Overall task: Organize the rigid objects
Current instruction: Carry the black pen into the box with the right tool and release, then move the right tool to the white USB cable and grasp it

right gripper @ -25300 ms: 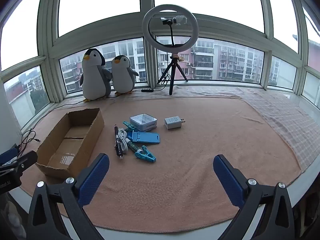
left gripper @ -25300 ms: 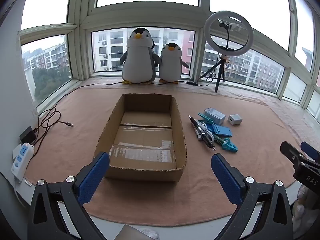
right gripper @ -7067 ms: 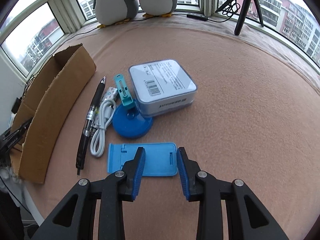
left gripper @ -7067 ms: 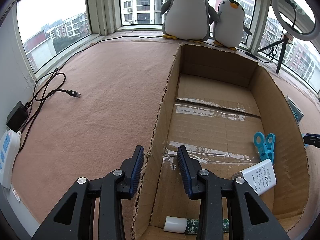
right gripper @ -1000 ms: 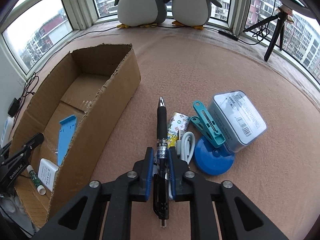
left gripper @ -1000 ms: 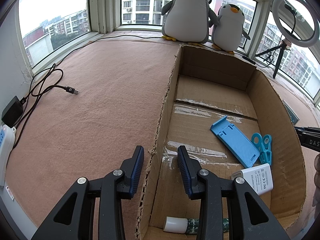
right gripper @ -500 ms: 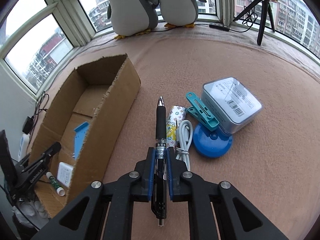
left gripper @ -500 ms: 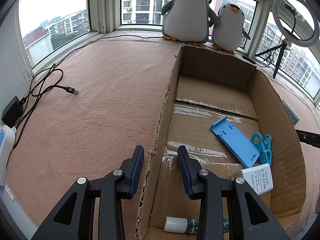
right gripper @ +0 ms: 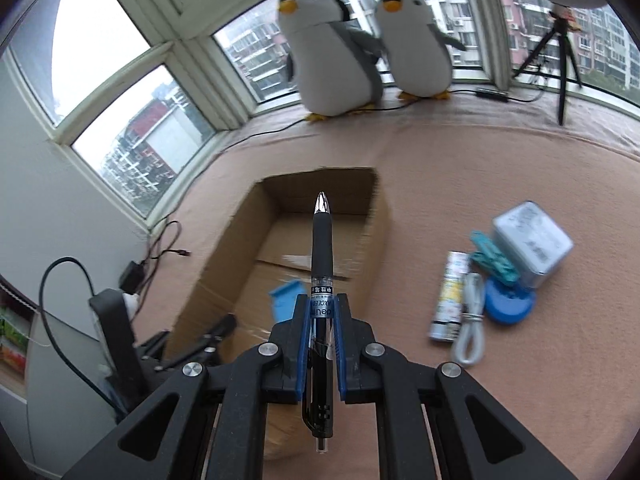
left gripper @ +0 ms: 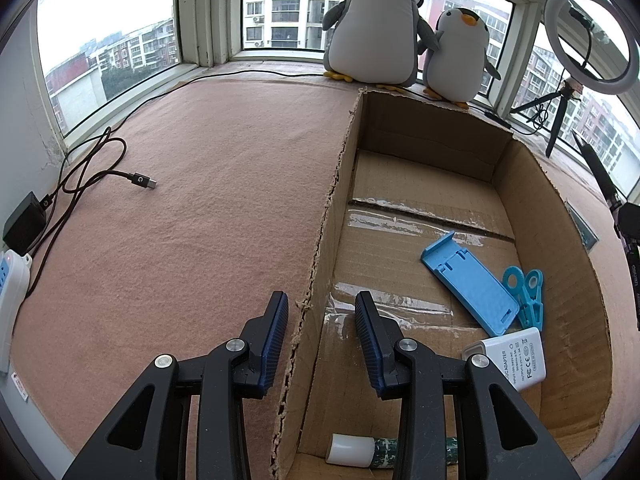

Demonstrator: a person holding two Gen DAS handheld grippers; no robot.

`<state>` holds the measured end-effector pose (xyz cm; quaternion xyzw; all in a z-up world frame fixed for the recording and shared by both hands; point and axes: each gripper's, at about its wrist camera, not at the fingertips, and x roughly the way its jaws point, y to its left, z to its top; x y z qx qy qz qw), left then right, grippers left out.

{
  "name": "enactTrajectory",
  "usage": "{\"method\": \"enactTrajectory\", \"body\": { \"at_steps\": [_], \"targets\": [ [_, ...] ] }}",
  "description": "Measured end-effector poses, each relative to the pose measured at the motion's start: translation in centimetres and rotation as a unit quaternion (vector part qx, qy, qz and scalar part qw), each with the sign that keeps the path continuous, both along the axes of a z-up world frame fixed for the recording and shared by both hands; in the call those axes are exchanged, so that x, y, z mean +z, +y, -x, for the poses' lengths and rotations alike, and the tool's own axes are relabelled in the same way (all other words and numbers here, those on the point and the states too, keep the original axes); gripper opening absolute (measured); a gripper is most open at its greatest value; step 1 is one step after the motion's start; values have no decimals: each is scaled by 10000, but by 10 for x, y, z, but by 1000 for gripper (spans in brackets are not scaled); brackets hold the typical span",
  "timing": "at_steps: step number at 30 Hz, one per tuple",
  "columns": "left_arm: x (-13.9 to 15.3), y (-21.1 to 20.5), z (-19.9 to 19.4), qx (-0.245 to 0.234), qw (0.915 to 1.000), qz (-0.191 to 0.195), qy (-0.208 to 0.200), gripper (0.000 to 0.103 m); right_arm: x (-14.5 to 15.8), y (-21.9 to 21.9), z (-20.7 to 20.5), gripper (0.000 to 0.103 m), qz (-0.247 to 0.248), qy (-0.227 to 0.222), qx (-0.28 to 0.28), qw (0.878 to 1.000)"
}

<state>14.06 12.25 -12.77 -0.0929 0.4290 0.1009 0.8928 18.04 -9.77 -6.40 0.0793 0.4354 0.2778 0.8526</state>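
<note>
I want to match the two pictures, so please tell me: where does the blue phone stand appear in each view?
Left wrist view: the blue phone stand lies flat inside the cardboard box, right of centre, beside a blue clip.
Right wrist view: only its corner shows in the box, just left of the pen in the right gripper.
Shared landmark: the two penguin toys at the window.

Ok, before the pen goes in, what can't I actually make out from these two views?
- Left wrist view: the marker at the cardboard box's near end is half hidden behind the left gripper.
- Left wrist view: the pen is cut off by the right edge.
- Right wrist view: motion blur smears the tin's label.
- Right wrist view: the right gripper and pen cover the box floor, so the charger is unseen there.
</note>
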Motion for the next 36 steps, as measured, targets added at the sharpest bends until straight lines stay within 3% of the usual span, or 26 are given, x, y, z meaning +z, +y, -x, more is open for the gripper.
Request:
{"method": "enactTrajectory", "body": {
  "at_steps": [8, 21, 22, 25, 26, 36],
  "targets": [
    [0, 0, 0, 4, 10000, 6, -3, 38, -19, 53, 5, 10, 256, 22, 258, 9993],
    [0, 0, 0, 3, 10000, 9, -2, 38, -40, 62, 3, 11, 522, 81, 288, 9982],
    [0, -1, 0, 2, 10000, 7, -2, 38, -39, 62, 4, 12, 528, 60, 292, 9982],
    [0, -1, 0, 4, 10000, 3, -2, 38, -35, 62, 7, 37, 551, -53, 290, 9980],
    [0, -1, 0, 4, 10000, 0, -1, 38, -33, 62, 9, 41, 554, -114, 275, 9980],
    [1, -1, 0, 3, 10000, -7, 1, 38, -21, 41, 23, 41, 345, -285, 248, 9987]
  ]
}}
